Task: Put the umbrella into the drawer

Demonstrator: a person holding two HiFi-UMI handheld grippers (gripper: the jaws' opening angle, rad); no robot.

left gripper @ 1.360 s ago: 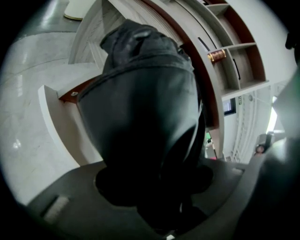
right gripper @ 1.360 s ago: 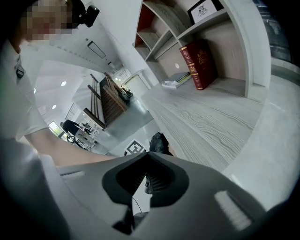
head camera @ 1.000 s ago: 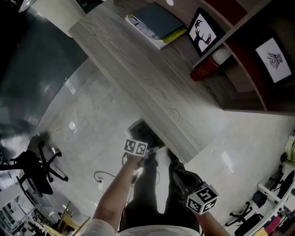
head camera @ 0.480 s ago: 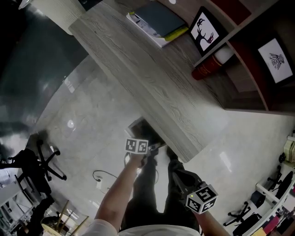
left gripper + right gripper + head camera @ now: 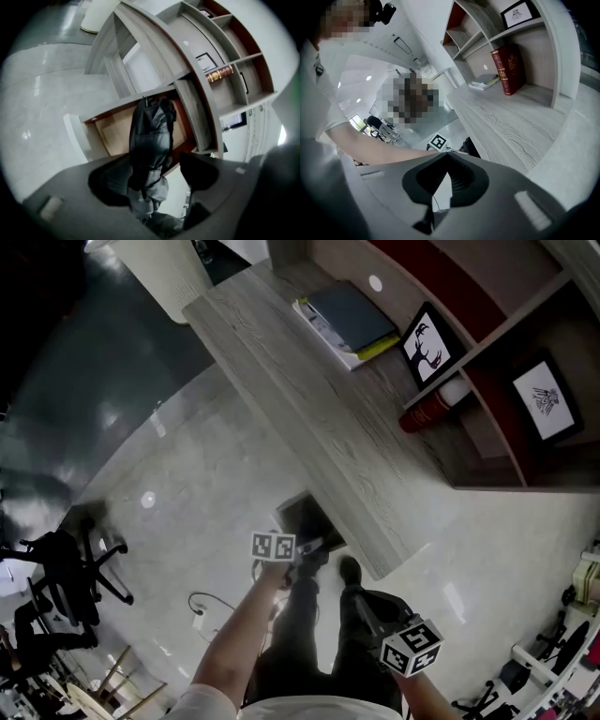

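**Head view.** The grey wood counter (image 5: 309,399) is running diagonally and carrying a stack of books (image 5: 349,320). The drawer (image 5: 302,514) is standing pulled out under the counter's edge, above the pale floor (image 5: 187,484). The left hand-held gripper (image 5: 305,551) is hovering at the drawer. The right hand-held gripper (image 5: 361,601) is hanging just beside it, lower in the frame. The umbrella is too dark to pick out here.

**Left gripper view.** This is the only view showing the folded dark umbrella (image 5: 150,140). Its far end is lying over the drawer's (image 5: 115,133) wooden bottom, and its near end is reaching back between the jaws. The left hand-held gripper (image 5: 157,164) is released. Its jaws have just been opening and are standing wide apart, with a clear gap between the umbrella and one pad.

**Right gripper view.** The right hand-held gripper (image 5: 447,157) is clenched, its tips meeting on nothing. Only here is a red book (image 5: 508,68) showing upright on the counter (image 5: 506,117).
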